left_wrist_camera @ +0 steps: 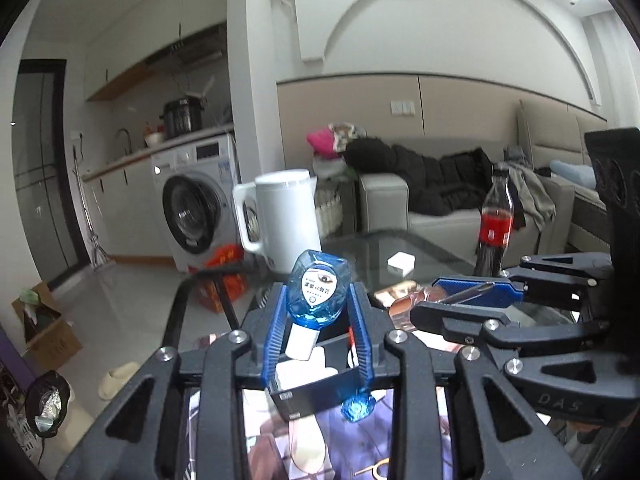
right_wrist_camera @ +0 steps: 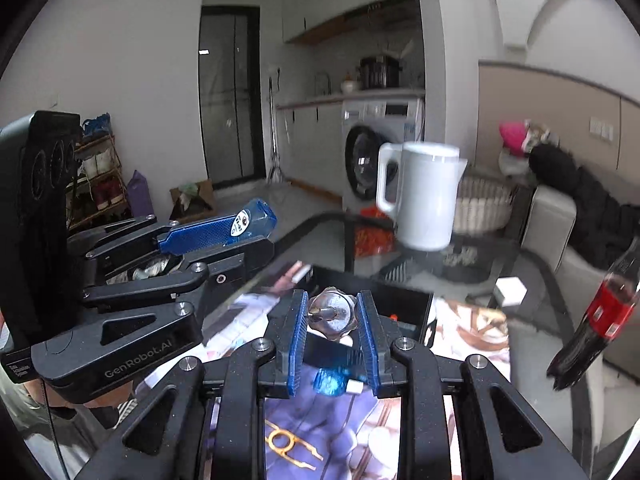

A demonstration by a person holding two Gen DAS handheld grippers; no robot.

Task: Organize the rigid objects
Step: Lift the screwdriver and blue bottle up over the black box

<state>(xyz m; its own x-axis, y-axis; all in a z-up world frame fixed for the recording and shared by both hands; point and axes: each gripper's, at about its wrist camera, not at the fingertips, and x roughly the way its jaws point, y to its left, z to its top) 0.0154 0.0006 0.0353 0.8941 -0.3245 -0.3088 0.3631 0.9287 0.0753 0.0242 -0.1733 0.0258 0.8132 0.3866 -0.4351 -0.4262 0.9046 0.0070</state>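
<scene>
My left gripper [left_wrist_camera: 320, 320] is clamped on a blue eye-drop bottle [left_wrist_camera: 319, 290], lifted cap-down above the black box [left_wrist_camera: 316, 394]. My right gripper [right_wrist_camera: 332, 320] is pinched on a small clear faceted piece [right_wrist_camera: 333, 312] above that same box. Beyond them on the glass table [left_wrist_camera: 432, 248] stand a white kettle [left_wrist_camera: 282, 220] and a cola bottle [left_wrist_camera: 495, 224].
</scene>
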